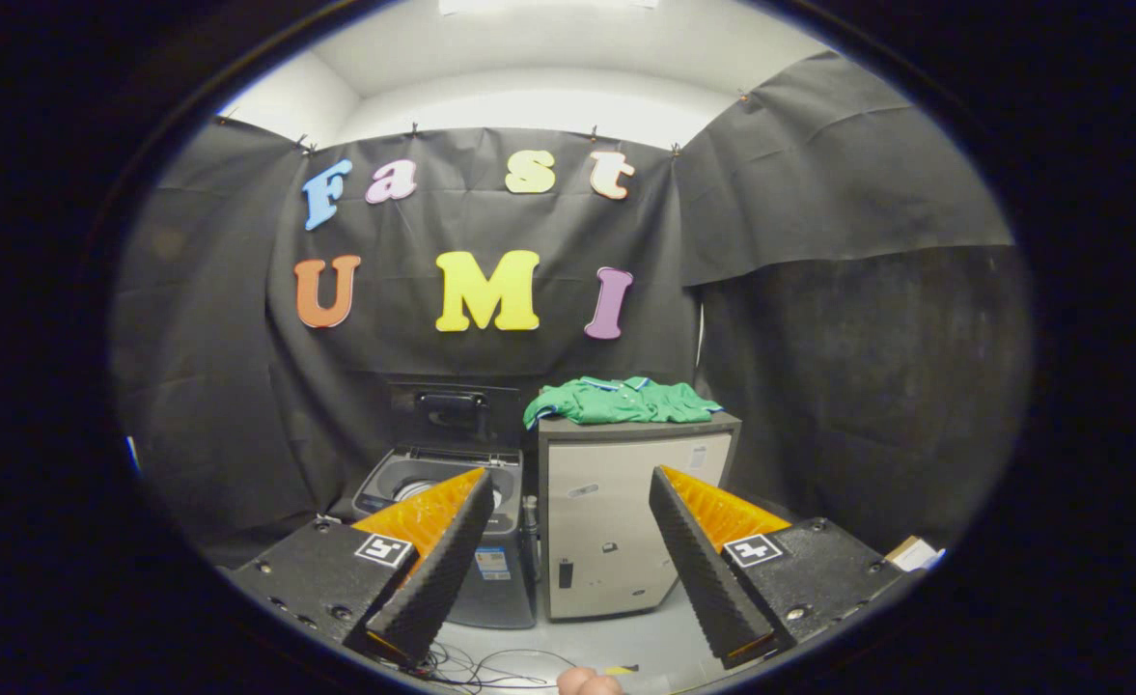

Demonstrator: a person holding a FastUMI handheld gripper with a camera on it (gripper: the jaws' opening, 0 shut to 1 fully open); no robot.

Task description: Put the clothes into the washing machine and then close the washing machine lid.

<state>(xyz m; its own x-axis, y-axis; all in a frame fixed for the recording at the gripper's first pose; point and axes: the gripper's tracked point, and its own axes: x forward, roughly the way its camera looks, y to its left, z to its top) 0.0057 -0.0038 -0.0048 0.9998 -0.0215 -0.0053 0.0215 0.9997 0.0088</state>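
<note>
A green garment (621, 400) lies crumpled on top of a pale cabinet (616, 521) well beyond my fingers. Left of the cabinet stands a dark top-loading washing machine (490, 569) with its lid (454, 413) raised upright against the wall, the drum opening partly hidden by my left finger. My gripper (572, 487) is open, fingers wide apart with nothing between them, far short of both the garment and the machine.
Black cloth walls close the booth behind and on both sides. Loose cables (476, 668) lie on the pale floor near the machine's base. A small cardboard box (912, 553) sits at the right beyond my right finger. A bit of a hand (589, 682) shows below.
</note>
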